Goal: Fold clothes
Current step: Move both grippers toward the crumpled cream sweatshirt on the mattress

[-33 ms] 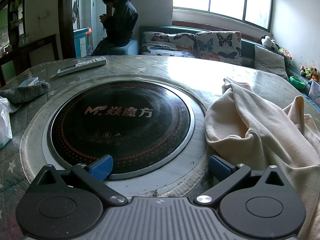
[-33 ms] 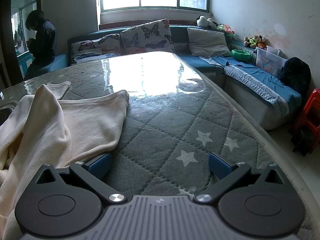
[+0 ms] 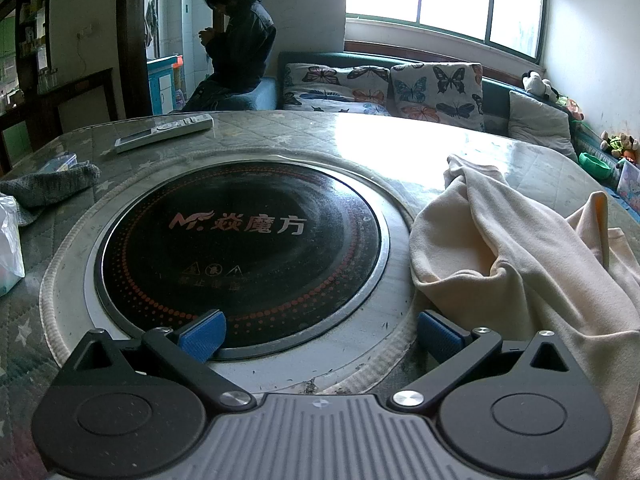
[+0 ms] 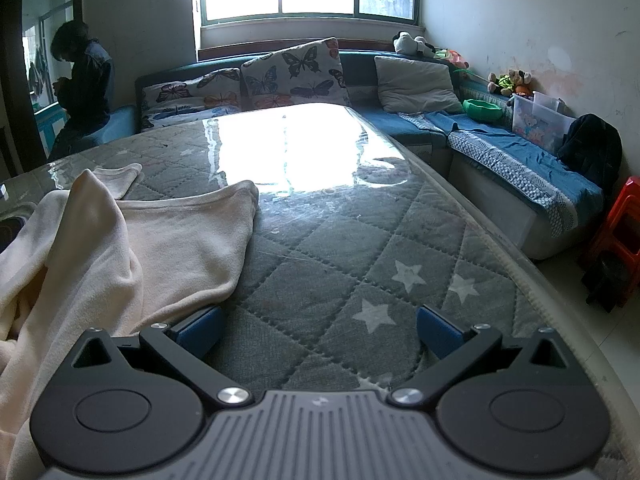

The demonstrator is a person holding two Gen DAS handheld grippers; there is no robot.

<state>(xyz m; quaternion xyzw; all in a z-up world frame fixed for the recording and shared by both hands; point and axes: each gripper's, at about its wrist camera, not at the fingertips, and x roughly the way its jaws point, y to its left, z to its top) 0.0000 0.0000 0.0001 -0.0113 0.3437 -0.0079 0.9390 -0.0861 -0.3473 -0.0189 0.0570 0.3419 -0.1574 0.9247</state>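
A cream garment [image 3: 520, 272] lies crumpled on the table, right of the round black induction hob [image 3: 240, 248]. In the right wrist view the garment [image 4: 132, 256] spreads over the left part of the quilted table cover. My left gripper [image 3: 320, 336] is open and empty, low over the hob's near rim, with its right finger close to the garment's edge. My right gripper [image 4: 320, 332] is open and empty, over bare quilted cover, with its left finger [image 4: 200, 330] at the garment's near hem.
A white remote [image 3: 164, 132], a grey cloth [image 3: 44, 188] and a plastic bag [image 3: 10, 244] lie at the table's left. A sofa with butterfly cushions [image 4: 288, 72] runs behind; a person [image 3: 236, 48] sits there. A red stool [image 4: 616, 236] stands right of the table edge.
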